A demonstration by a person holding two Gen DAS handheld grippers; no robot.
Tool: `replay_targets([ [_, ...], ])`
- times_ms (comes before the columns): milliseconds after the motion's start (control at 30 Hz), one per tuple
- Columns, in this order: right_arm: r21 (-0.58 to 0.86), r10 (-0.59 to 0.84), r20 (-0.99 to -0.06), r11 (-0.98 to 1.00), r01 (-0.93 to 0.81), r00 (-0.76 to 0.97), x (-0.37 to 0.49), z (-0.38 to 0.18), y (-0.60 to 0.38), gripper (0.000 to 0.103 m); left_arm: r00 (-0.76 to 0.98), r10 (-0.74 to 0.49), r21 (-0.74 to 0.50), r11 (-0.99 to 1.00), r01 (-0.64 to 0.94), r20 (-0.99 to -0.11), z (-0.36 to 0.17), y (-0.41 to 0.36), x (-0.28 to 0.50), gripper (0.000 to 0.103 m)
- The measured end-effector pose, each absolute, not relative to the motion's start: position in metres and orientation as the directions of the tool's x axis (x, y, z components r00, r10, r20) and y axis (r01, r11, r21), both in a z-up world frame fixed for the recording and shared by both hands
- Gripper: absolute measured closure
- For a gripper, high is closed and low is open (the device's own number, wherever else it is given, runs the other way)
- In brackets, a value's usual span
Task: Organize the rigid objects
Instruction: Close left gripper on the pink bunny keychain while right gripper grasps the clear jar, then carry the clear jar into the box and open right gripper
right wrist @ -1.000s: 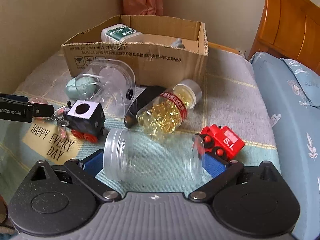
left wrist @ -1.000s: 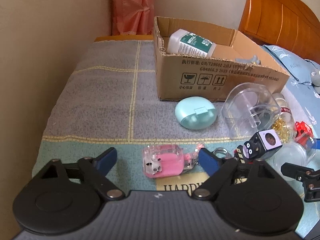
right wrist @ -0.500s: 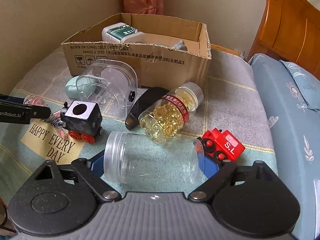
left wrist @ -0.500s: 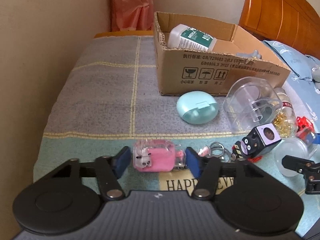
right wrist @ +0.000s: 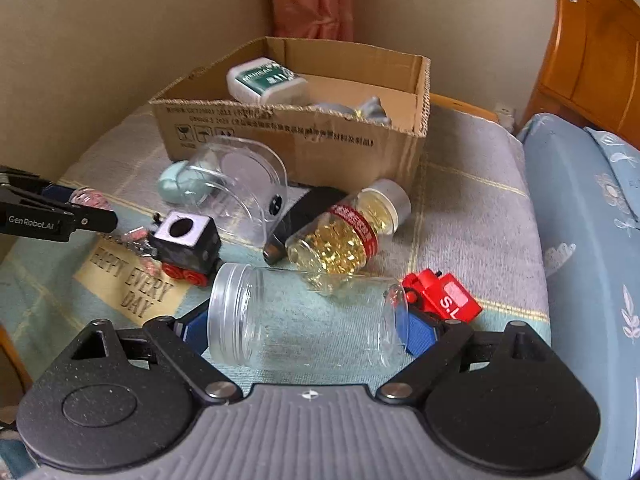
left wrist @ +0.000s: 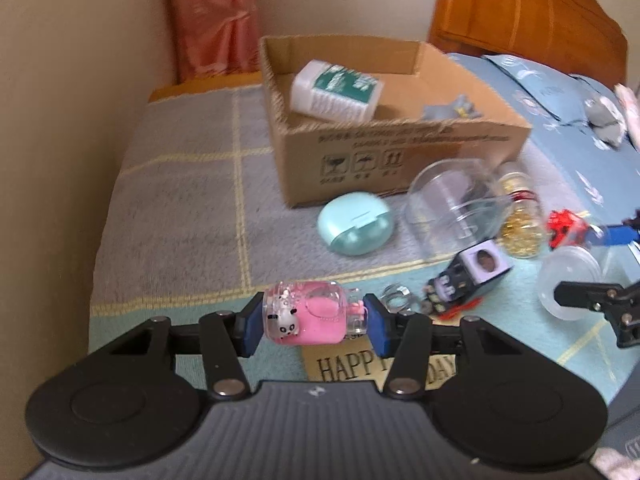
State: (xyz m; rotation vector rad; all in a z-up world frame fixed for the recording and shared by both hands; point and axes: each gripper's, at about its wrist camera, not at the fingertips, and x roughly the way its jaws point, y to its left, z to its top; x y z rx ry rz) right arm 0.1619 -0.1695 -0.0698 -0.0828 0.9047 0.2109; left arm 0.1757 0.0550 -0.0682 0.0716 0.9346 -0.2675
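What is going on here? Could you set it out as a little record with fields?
setting: patterned blanket on a bed
left gripper: jaws have just closed on the pink keychain bottle, held off the blanket
right gripper: pads pressing both ends of the clear jar, which lies on its side
cardboard box: holds a white and green bottle
loose items: capsule bottle, red toy, black toy train, mint case
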Motion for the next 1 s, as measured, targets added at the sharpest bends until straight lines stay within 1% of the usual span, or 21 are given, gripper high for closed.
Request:
replay_targets([
  [200,0.042,0.204,-0.768,0.962,-0.27,0.607,0.166,-0.051,-0.176,0.009,0.572,-0.215,-0.021,0.945,0.327,-0.792,-0.038,0.045,0.179,0.053],
  [500,0.047,0.237,-0.722,0.954,-0.296,0.65,0.174,-0.025,-0.183,0.009,0.591,-0.237,0.011,0.923,0.384,-0.771,-0.004,0.033,0.183,0.053],
  [767,0.032,0.245,-0.692,0.95,-0.311,0.679,0.181,-0.015,-0.179,0.009,0.581,-0.232,0.023,0.918,0.397,-0.78,-0.004,0.03,0.182,0.053],
  [1000,-0.002,0.207,-0.672,0.96,-0.281,0.711,0.226,0.002,-0.181,0.009,0.579,-0.244,0.017,0.913,0.407,-0.778,-0.004,0.03,0.18,0.053],
])
